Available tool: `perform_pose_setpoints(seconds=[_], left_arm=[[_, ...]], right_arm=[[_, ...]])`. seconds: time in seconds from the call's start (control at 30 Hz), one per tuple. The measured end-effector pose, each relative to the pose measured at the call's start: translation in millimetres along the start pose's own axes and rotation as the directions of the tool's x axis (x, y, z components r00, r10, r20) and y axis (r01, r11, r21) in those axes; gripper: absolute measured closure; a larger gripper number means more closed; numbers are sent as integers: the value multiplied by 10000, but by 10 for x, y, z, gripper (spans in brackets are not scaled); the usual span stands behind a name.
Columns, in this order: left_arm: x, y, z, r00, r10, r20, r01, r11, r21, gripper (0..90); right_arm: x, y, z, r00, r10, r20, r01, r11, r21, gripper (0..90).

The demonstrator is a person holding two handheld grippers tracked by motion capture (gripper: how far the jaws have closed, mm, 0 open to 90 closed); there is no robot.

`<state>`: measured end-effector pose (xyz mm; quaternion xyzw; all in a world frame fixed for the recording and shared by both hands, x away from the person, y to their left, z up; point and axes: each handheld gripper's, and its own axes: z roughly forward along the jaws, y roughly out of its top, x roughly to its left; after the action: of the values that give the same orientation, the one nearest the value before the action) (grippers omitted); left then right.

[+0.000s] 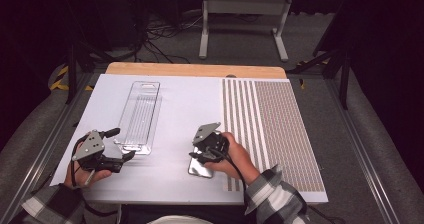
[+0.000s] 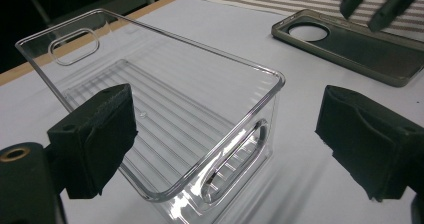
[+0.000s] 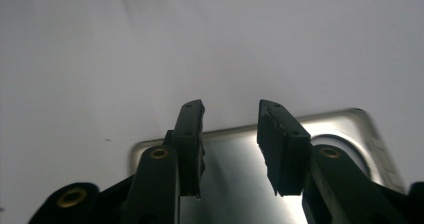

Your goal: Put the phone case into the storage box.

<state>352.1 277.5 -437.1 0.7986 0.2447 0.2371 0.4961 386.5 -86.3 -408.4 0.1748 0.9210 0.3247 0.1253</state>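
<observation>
At the left of the table we see the left gripper (image 1: 120, 160) resting low on the white sheet (image 1: 180, 109), held in a hand with a plaid sleeve. In the left gripper view its jaws stand wide apart with nothing pressed between the pads; the near end of the clear plastic bin (image 2: 165, 119) lies between and just beyond them, untouched. That bin is long and narrow, with a ribbed floor and a slot handle cut into each end wall, and we find nothing inside it. In the high view the clear plastic bin (image 1: 139, 115) runs away from the person, its near end just beside the left gripper.

Moving right, a phone case (image 2: 350, 46) lies flat on the sheet, open side up, with a round camera cut-out; it holds nothing. The right gripper (image 1: 200, 156) hovers right over it. In the right gripper view its jaws are partly open, pointing down at the phone case (image 3: 240, 159) with a clear gap between the pads, and they grip nothing.

Farther right lies a striped mat (image 1: 270, 124).
</observation>
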Motion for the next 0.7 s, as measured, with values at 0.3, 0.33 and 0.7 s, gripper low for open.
perform_pose_setpoints(seconds=[0.3,0.33,0.7], left_arm=[[-6,12,16,9999,111,42,-111,9999,24,87],[-7,12,15,9999,91,46,-91,10000,15,87],[-7,3,36,9998,71,174,-74,9998,157,87]], right_arm=[[-503,-85,-137,9798,1298,1518,-1333,9910,129,271],[-558,-100,-125,9799,1404,1421,-1448,9892,214,211],[-879,-67,6,9825,997,1571,-1290,9734,1893,79]])
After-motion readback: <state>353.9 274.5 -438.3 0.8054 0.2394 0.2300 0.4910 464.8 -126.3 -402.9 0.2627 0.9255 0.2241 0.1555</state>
